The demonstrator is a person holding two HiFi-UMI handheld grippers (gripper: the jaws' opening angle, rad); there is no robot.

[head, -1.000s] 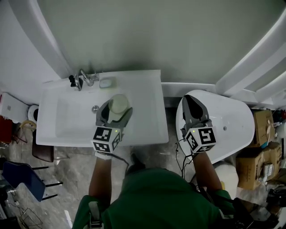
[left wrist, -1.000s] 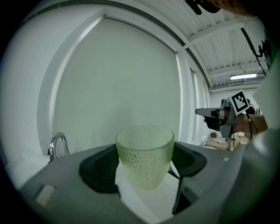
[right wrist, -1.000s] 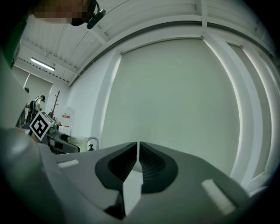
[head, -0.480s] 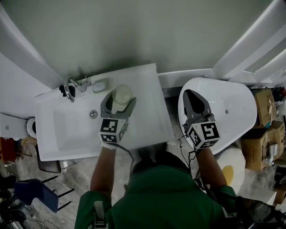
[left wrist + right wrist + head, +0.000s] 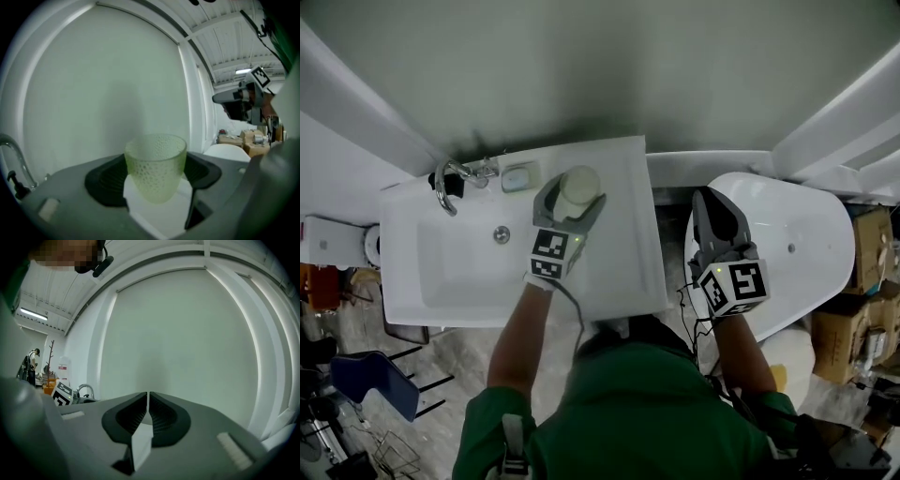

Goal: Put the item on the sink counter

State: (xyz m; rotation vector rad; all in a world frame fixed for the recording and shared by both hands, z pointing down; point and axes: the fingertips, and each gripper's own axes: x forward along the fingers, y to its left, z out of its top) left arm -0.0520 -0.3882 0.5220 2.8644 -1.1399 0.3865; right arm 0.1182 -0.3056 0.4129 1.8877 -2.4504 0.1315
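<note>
L gripper (image 5: 575, 192) clamps dimpled pale-green glass cup (image 5: 155, 164) over white sink bench (image 5: 623, 234), R gripper (image 5: 146, 401) jaws together; early release risks tipping.

— The cup (image 5: 578, 182)?
— In the left claw (image 5: 573, 195), over the bench's (image 5: 630, 267) back right corner, right of the soap dish (image 5: 519, 176) and tap (image 5: 448, 180).
— The right claw (image 5: 713, 199)?
— Over the tub (image 5: 811, 258), right of the bench.

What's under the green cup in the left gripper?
White sink counter, right of the basin, shows around the green cup held by the left gripper. The spot directly beneath is covered, so contact can't be told.
</note>
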